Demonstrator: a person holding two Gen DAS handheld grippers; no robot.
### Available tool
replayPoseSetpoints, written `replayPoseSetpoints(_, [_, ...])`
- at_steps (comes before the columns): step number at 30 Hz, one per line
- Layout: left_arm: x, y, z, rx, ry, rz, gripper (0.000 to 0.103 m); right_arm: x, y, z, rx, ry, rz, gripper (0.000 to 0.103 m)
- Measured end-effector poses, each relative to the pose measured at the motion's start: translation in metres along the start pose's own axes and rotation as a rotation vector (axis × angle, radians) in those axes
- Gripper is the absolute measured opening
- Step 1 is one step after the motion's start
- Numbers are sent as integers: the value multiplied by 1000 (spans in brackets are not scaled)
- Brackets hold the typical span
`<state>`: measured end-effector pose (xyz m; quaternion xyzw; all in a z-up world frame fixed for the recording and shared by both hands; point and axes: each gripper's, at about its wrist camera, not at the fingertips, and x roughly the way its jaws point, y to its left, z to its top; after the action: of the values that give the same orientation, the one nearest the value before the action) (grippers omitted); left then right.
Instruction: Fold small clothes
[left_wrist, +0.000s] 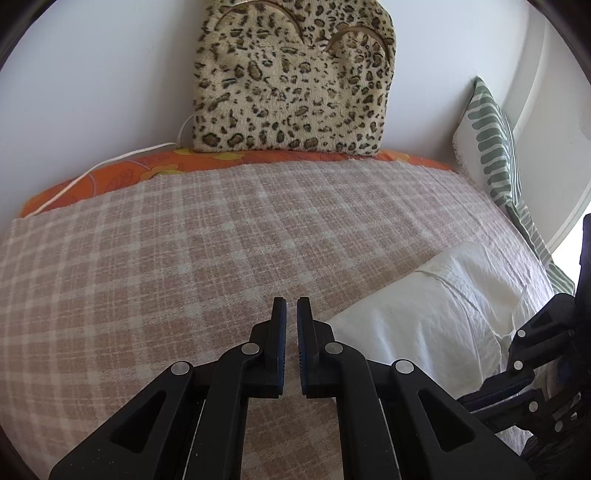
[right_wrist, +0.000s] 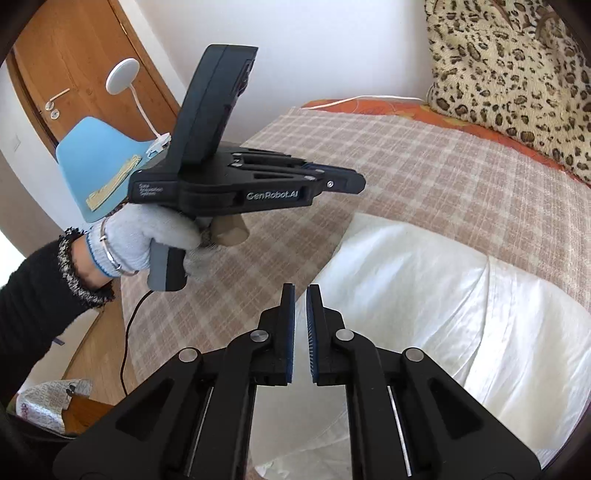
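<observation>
While both grippers hang over the bed (left_wrist: 184, 240), one white garment (right_wrist: 424, 295) lies on the checked blanket (right_wrist: 406, 166), toward its near right part, rumpled into soft folds with a seam running across it. Its lower end runs out of the right wrist view, so its full shape cannot be told.

Two grippers are in view. From its own camera, the left gripper (left_wrist: 291, 306) has its blue-padded fingers nearly pressed together with only a thin slit between them and nothing pinched, over bare blanket just left of the garment (left_wrist: 424, 314). The right gripper (right_wrist: 300, 291) is likewise drawn almost together and empty, above the garment's left edge. It shows in the left wrist view only as a dark linkage cut off at the right border.

One gloved left hand (right_wrist: 147, 236) grips the left gripper's handle; a black sleeve (right_wrist: 33, 295) reaches out of view.

Behind the blanket, one leopard-print cushion (left_wrist: 291, 81) leans on the white wall (left_wrist: 92, 92) above an orange flowered sheet (left_wrist: 110, 177), with one green-striped pillow (left_wrist: 491, 144) to its right. Left of the bed stand one light blue chair (right_wrist: 96, 158), one white clip lamp (right_wrist: 122, 77) and a wooden door (right_wrist: 85, 55).
</observation>
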<state>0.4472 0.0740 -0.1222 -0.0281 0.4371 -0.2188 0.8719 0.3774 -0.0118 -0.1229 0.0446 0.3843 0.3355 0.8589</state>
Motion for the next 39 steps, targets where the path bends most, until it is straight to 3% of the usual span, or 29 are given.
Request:
replayPoseSetpoints(2, [-4, 2, -1, -5, -8, 6, 4, 19, -7, 11, 5, 14, -59, 7])
replayPoseSetpoints(6, [-10, 7, -3, -17, -4, 14, 4, 56, -15, 8, 45, 210, 31, 7])
replayPoseSetpoints(9, [-15, 7, -6, -40, -6, -1, 4, 48, -2, -1, -4, 225, 70, 8])
replayPoseSetpoints(11, [-19, 5, -10, -74, 1, -21, 12, 29, -1, -4, 32, 198, 129, 8])
replayPoseSetpoints(14, [-26, -1, -20, -127, 4, -72, 25, -14, -7, -8, 67, 120, 129, 9])
replayPoseSetpoints(15, [-28, -1, -24, -155, 9, -98, 26, -30, -13, -10, 86, 92, 118, 19])
replayPoseSetpoints(16, [-30, -2, -28, -193, 19, -127, 28, -48, -21, -13, 110, 51, 101, 37])
replayPoseSetpoints(18, [-34, -2, -38, -266, 25, -185, 36, -83, -40, -22, 168, -36, 63, 57])
replayPoseSetpoints(20, [-38, -4, -49, -334, 17, -237, 48, -113, -62, -33, 240, -92, 23, 58])
replayPoseSetpoints(25, [-33, -10, -68, -424, 49, -305, 48, -162, -138, -73, 505, -180, -26, 63])
replayPoseSetpoints(30, [-21, -8, -72, -505, 72, -329, 50, -149, -187, -111, 686, -147, 21, 63])
replayPoseSetpoints(39, [-4, -11, -75, -551, 86, -349, 54, -109, -202, -126, 759, -113, 157, 63])
